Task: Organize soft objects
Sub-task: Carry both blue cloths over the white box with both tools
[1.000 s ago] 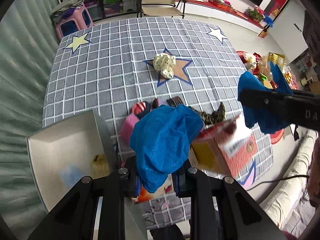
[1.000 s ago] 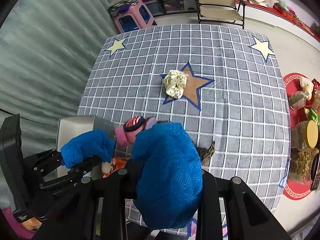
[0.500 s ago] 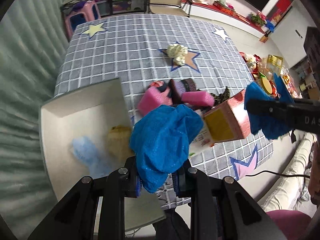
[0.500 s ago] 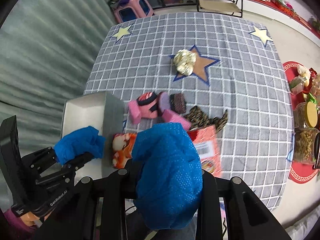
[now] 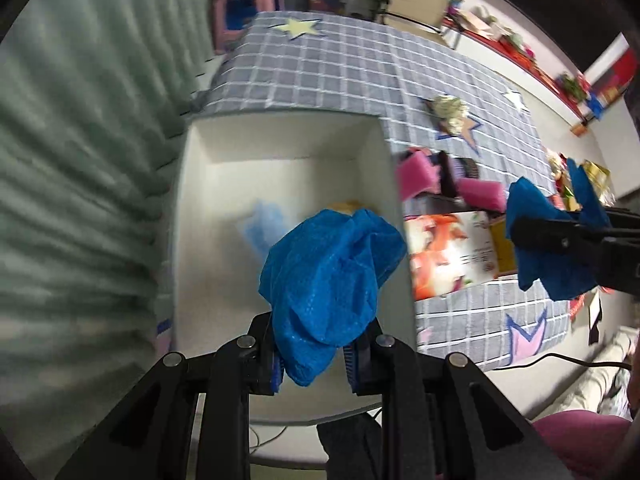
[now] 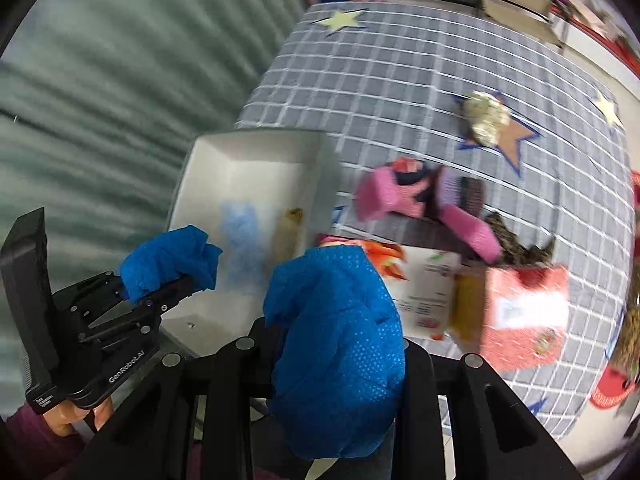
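Left gripper [image 5: 316, 354] is clamped tight on one end of a blue cloth [image 5: 332, 280], which bunches up above the black fingers [image 5: 262, 354] at lower centre of the left wrist view. Right gripper [image 6: 336, 354] is likewise closed on its end of the blue fabric, a big wad filling the lower centre of the right wrist view. Each gripper shows in the other's view too: the right one at the right edge of the left view, the left one at lower left of the right view, held by a hand [image 6: 70, 420] in a maroon sleeve [image 6: 24, 440]. Behind the left gripper's cloth sits a white open box [image 5: 188, 208], mid-frame, with a pale blue soft item [image 5: 262, 226] and a yellowish item [image 6: 286, 232] inside on the bottom. Box sits on the counter [image 5: 340, 68] with the grey checked star cloth. Right of the box: a printed carton [image 5: 452, 254] lying flat, pink sponge-like blocks [image 5: 416, 172], a leopard-print piece [image 6: 516, 240], and a red-and-yellow box [image 6: 520, 312]. A cream scrunchie [image 6: 486, 120] lies on an orange star, upper right. Both views are motion-blurred.
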`<move>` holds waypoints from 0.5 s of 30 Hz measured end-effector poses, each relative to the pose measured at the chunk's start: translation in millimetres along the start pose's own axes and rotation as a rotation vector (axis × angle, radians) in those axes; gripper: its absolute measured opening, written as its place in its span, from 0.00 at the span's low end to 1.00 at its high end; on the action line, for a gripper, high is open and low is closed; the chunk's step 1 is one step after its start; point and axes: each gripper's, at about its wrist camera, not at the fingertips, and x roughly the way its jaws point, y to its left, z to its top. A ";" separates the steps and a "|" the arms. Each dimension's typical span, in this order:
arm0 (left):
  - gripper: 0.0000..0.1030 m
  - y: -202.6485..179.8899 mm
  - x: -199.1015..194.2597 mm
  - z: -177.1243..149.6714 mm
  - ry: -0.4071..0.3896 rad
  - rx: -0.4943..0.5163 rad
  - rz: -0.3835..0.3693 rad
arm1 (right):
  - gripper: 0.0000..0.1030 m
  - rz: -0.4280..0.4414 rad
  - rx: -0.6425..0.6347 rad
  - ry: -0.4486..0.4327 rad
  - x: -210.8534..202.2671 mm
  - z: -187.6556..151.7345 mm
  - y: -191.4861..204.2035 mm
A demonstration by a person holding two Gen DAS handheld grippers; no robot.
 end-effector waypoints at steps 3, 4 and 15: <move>0.25 14.3 4.3 -9.9 0.015 -0.040 0.010 | 0.30 0.010 -0.065 0.025 11.2 6.0 23.5; 0.25 18.1 5.8 -13.1 0.020 -0.051 0.013 | 0.30 0.012 -0.085 0.033 15.2 7.1 30.7; 0.25 36.8 25.0 -36.8 0.086 -0.086 0.032 | 0.30 0.037 -0.243 0.141 59.9 3.9 85.9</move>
